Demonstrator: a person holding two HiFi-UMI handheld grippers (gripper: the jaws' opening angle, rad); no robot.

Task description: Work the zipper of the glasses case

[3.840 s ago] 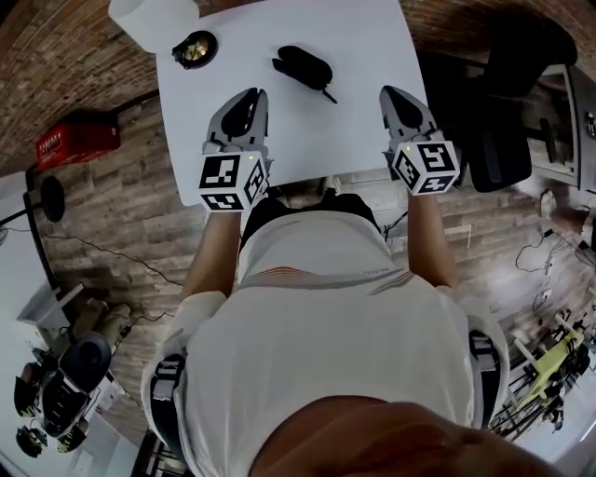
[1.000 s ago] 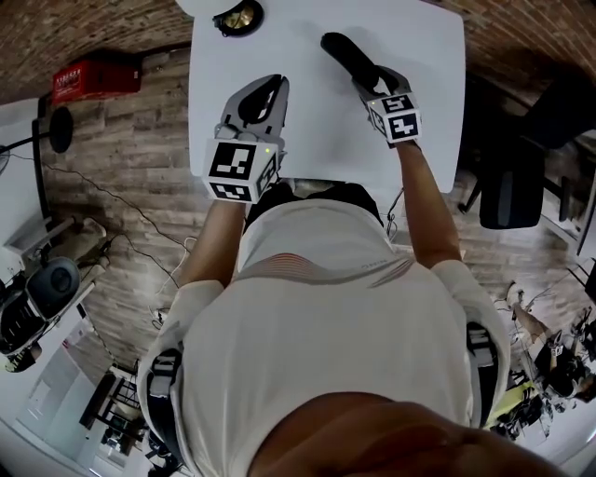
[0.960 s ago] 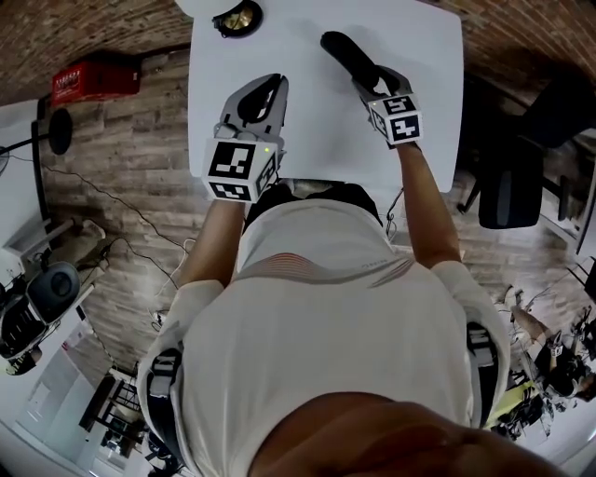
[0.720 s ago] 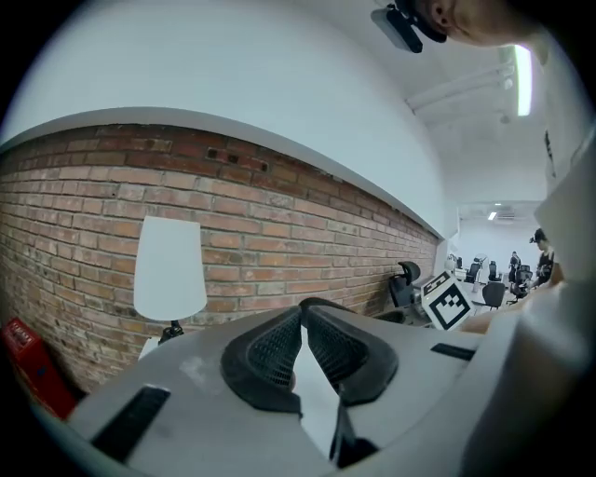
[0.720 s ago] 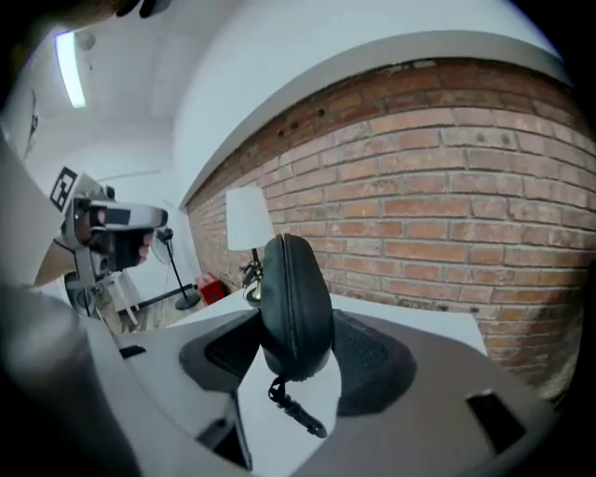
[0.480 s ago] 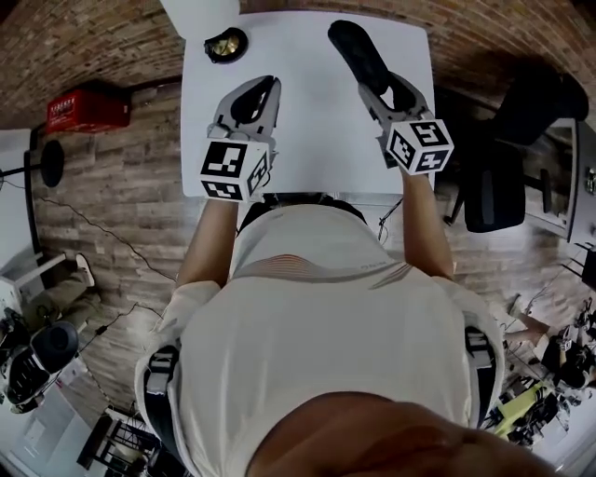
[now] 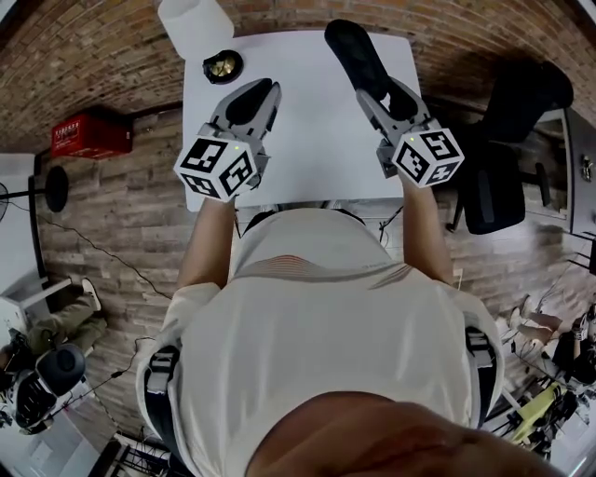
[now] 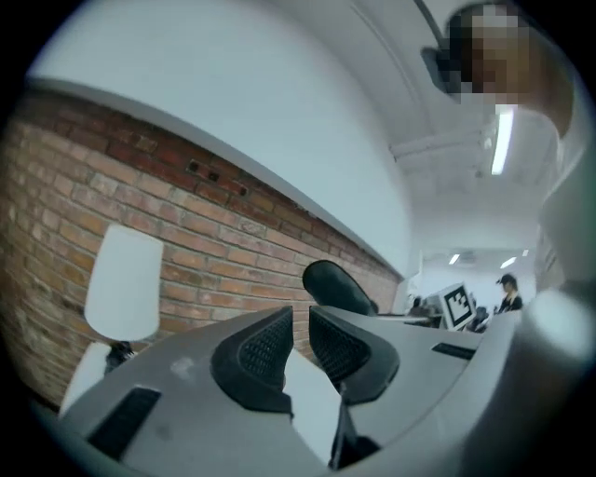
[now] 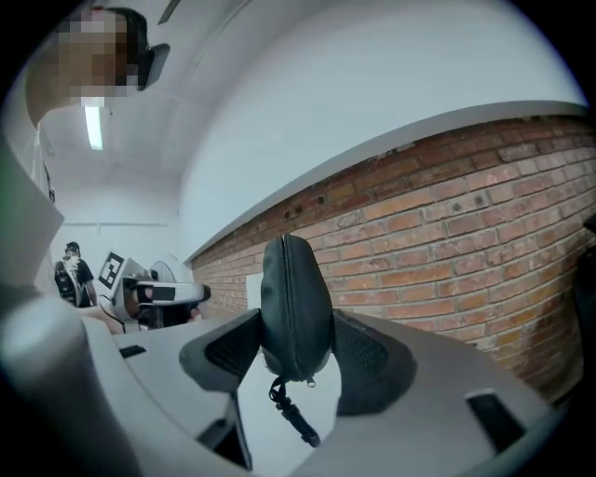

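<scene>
The black glasses case (image 7: 348,45) is clamped by one end between the pads of my right gripper (image 7: 374,86), which holds it up off the white table (image 7: 307,140). In the right gripper view the case (image 9: 295,298) stands upright between the jaws, zipper line facing the camera, its black pull strap (image 9: 292,410) dangling below. My left gripper (image 7: 258,91) hovers over the table's left part, shut and empty. The left gripper view looks along its closed pads (image 8: 270,349) and shows the case (image 8: 337,287) raised at the right.
A white cylinder (image 7: 194,24) and a small round black dish (image 7: 223,65) sit at the table's far left corner. A brick wall runs behind the table. A black office chair (image 7: 521,102) stands right of it, and a red box (image 7: 86,136) lies on the floor at left.
My right gripper, closed on the case, has lifted it off the table and drawn back a little. The left gripper has stayed shut over the table's left part.
</scene>
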